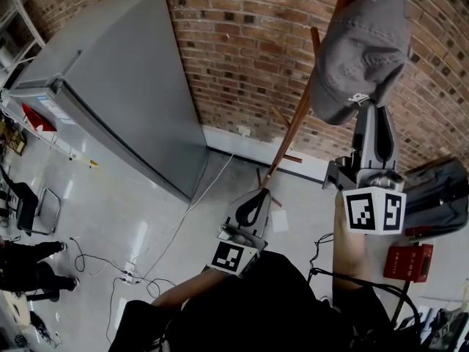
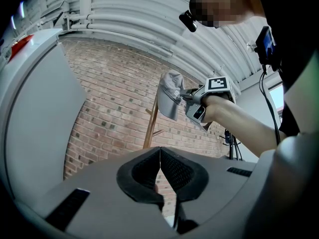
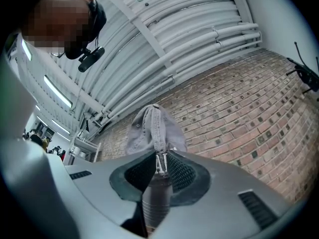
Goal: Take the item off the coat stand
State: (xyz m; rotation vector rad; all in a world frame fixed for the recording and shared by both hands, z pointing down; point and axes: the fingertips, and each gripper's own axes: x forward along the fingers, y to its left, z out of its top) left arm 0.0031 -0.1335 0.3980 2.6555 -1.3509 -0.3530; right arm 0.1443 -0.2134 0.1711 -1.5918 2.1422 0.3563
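Observation:
A grey baseball cap (image 1: pixel 363 46) hangs at the top of a wooden coat stand (image 1: pixel 293 130) in front of a brick wall. My right gripper (image 1: pixel 371 108) reaches up to it from below and is shut on the cap's brim. In the right gripper view the brim runs between the two pads of the right gripper (image 3: pixel 160 161), and the cap's crown (image 3: pixel 152 131) rises just beyond. My left gripper (image 1: pixel 256 200) is lower, in front of the stand's pole, shut with nothing in it. The left gripper view shows its own jaws (image 2: pixel 160 153) touching, with the cap (image 2: pixel 170 93) and the stand (image 2: pixel 149 126) beyond.
A tall grey cabinet (image 1: pixel 110 86) stands left of the stand against the brick wall (image 1: pixel 242 50). A black bag (image 1: pixel 440 196) and a red box (image 1: pixel 409 262) lie at the right. Cables and a power strip (image 1: pixel 132 273) run over the floor. A person (image 1: pixel 26 266) is at the far left.

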